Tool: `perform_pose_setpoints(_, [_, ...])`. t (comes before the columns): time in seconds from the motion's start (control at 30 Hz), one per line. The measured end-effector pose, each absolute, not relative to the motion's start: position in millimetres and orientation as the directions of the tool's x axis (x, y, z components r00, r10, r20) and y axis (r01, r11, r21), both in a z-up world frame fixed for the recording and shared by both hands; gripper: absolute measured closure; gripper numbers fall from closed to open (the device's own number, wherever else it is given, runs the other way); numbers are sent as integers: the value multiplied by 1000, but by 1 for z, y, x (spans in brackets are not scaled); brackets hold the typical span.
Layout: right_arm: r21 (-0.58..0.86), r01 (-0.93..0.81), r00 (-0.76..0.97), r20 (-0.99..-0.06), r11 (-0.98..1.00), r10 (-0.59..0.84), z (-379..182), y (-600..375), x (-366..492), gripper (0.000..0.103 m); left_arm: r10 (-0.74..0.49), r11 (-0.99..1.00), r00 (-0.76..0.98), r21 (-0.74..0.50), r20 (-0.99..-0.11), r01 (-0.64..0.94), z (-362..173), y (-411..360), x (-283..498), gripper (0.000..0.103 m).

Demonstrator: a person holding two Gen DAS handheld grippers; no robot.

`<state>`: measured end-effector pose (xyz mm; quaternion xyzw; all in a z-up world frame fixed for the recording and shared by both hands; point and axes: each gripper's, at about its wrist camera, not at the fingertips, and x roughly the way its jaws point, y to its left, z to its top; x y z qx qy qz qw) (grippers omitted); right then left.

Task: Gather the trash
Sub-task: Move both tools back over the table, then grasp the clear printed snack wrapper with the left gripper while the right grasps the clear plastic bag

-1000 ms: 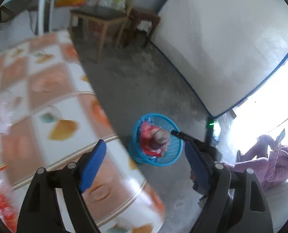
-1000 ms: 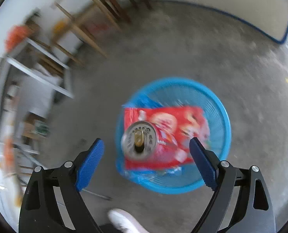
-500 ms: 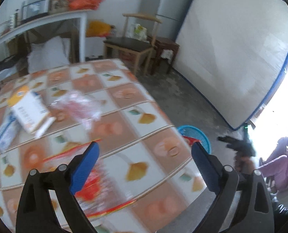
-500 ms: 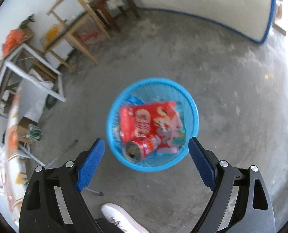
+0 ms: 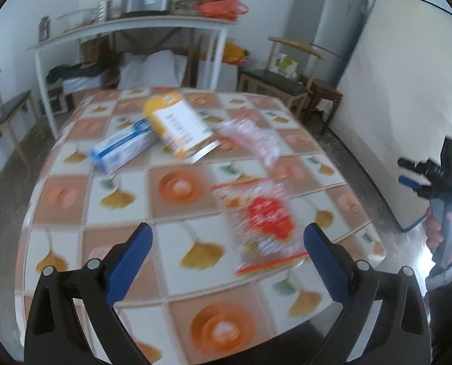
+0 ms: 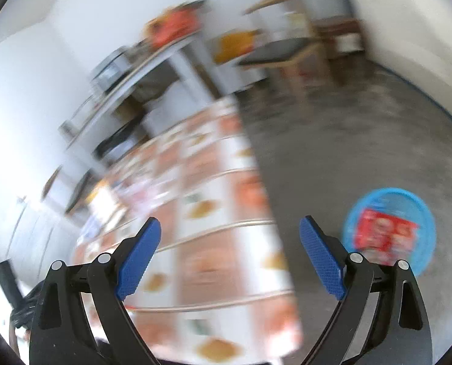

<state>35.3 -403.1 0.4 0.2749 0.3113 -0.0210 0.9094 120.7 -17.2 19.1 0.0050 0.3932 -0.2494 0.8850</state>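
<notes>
My left gripper [image 5: 226, 255] is open and empty above the near part of the patterned table [image 5: 73, 188]. On the table lie a clear wrapper with a red print [image 5: 265, 222], a crumpled clear wrapper [image 5: 253, 140], a white and yellow box [image 5: 180, 127] and a blue and white box [image 5: 122, 149]. My right gripper [image 6: 229, 252] is open and empty, held beside the table's right side; it also shows in the left wrist view [image 5: 420, 173]. The blue basket [image 6: 390, 231] stands on the floor with a red packet [image 6: 384, 231] inside.
A white shelf table [image 5: 134, 27] with pots and bags stands behind. Wooden chairs [image 5: 283, 79] and a grey fridge [image 5: 326, 21] are at the back right. A white board [image 5: 408, 97] leans on the right wall. The right wrist view is blurred.
My left gripper has swung from the basket to face the table. My right gripper has lifted away from above the basket and turned toward the table; a can it released lies in the basket.
</notes>
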Motion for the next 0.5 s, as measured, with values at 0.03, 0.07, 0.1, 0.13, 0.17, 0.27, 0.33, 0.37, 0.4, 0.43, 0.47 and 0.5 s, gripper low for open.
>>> perform_pose_setpoints(0.03, [493,162,796,-578,855,182,3,-384,47,15,-434,879,566,-192,-701,436,16,-10,119,6])
perform_pose_setpoints(0.07, [500,129,787,-577,857,219,4,-371,54,15,-431,883,566,-199,-703,426,12,-3,118,6])
perform_pose_setpoints(0.1, [509,88,773,-577,856,263,3,-355,63,15,-431,885,564,-209,-704,415,8,3,116,6])
perform_pose_setpoints(0.13, [515,57,759,-579,855,298,2,-341,70,15,-435,886,560,-226,-705,404,3,9,116,6])
perform_pose_setpoints(0.17, [516,24,739,-586,856,333,0,-322,79,15,-441,887,551,-250,-709,389,-2,15,117,6])
perform_pose_setpoints(0.27, [499,-33,689,-616,866,381,-10,-278,98,18,-479,873,520,-324,-707,364,-15,23,119,6])
perform_pose_setpoints(0.33, [485,-39,655,-648,874,389,-20,-256,110,24,-531,845,499,-388,-685,367,-20,25,121,6])
perform_pose_setpoints(0.37, [484,-34,643,-660,875,390,-23,-251,113,30,-572,819,479,-434,-666,375,-24,24,124,6])
perform_pose_setpoints(0.4, [480,-22,628,-676,877,386,-28,-247,116,35,-611,791,454,-475,-649,385,-27,22,128,6])
perform_pose_setpoints(0.43, [469,-5,614,-696,883,373,-34,-242,120,38,-638,770,432,-505,-638,391,-29,19,130,6])
perform_pose_setpoints(0.47, [466,3,604,-706,885,370,-39,-241,121,45,-666,745,404,-539,-627,394,-32,17,134,8])
perform_pose_setpoints(0.5, [465,6,596,-712,885,370,-41,-240,123,54,-700,714,368,-580,-612,393,-36,12,139,16])
